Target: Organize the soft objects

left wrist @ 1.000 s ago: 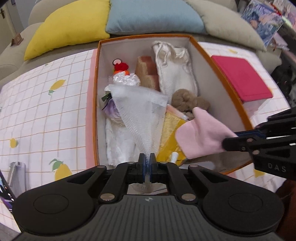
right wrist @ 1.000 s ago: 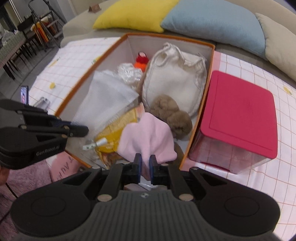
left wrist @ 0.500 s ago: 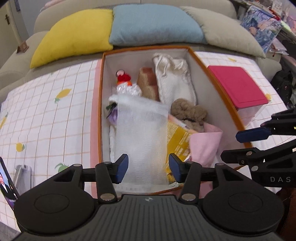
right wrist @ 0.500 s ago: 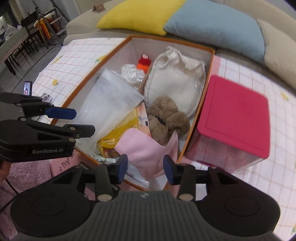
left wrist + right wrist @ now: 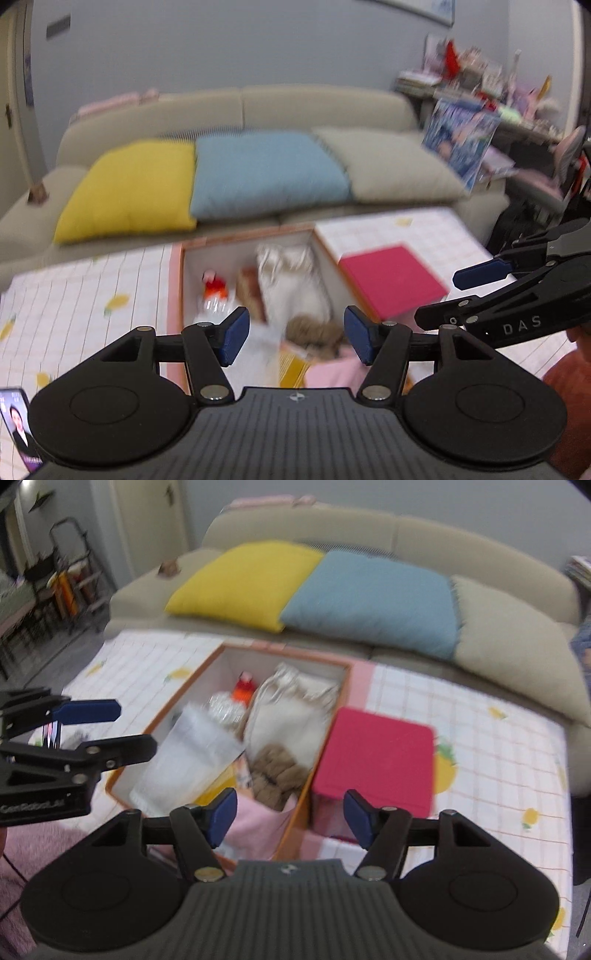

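Box (image 5: 334, 716) with orange rim and white inner walls, sitting open on the table (image 5: 498, 738) under a checked cloth with lemon prints, just in front of the sofa (image 5: 369, 528). Holding a jumble of soft goods: cream drawstring bag (image 5: 291, 716) lying along the far right side, brown plush (image 5: 277, 771) resting against its near end, white mesh pouch (image 5: 184, 757) slanting across the left half, yellow packet (image 5: 291, 363) peeking out beneath it, pink cloth (image 5: 255, 819) slumping at the near corner, small red-and-orange toy (image 5: 244, 688) standing at the far end beside crinkly clear wrap (image 5: 225, 707). Everything blurring from camera motion.

Red-lidded container (image 5: 376, 760) sitting just beside the box's right wall.

Left gripper (image 5: 293, 338) hovering above the near end of the box, jaws opening, nothing between the blue pads. Right gripper (image 5: 286, 819) hanging over the pink cloth corner, jaws likewise opening, gripping nothing.

Yellow, blue and beige cushions lining the sofa behind.
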The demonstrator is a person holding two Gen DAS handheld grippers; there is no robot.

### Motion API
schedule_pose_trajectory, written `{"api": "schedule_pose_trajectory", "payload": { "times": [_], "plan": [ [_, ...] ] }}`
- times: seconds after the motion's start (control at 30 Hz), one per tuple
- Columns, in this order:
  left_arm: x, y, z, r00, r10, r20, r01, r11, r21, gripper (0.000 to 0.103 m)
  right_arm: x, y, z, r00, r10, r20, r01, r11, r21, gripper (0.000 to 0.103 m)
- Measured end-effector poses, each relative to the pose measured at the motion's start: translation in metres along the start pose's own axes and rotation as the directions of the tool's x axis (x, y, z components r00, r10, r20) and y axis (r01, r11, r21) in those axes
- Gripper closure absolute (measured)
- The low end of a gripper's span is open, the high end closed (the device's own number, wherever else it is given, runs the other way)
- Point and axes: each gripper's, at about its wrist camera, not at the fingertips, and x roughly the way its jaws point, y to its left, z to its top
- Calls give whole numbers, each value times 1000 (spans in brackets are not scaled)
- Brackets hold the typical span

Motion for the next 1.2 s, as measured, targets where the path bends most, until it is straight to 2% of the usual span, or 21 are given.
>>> {"api": "schedule_pose_trajectory", "payload": {
  "times": [0.17,0.3,0.47,0.67,0.73,0.87,0.93,1.03,1.2],
  "plan": [
    [-22,-29,4,993,9,119,-20,996,89,34,-36,-11,-7,994,-50,99,44,997,58,28],
    [-30,-45,3,987,-4,160,-7,998,65,33,-60,-7,-21,983,-82,166,78,996,31,21],
    [-33,-56,-4,985,-7,172,2,999,33,34,-82,-2,-46,956,-146,256,146,989,22,15],
    [-31,-66,-21,984,14,178,-15,1000,4,34,-90,-4,-74,924,-215,317,182,975,130,8],
    [-29,-68,-28,985,31,169,-31,1000,-2,33,-87,-7,-81,918,-243,313,197,965,173,7],
    [-22,-68,-41,987,83,139,-81,996,-27,26,-72,-13,-93,931,-260,256,210,955,207,5],
    [-18,-68,-47,984,111,141,-108,994,-29,17,-60,-14,-97,939,-271,214,226,951,211,4],
    [-9,-69,-58,981,135,140,-131,991,-41,15,-46,-16,-101,948,-269,168,228,946,232,4],
    [5,-73,-67,982,166,85,-161,985,-66,15,-34,-13,-110,962,-244,126,207,946,251,3]
  ]
}}
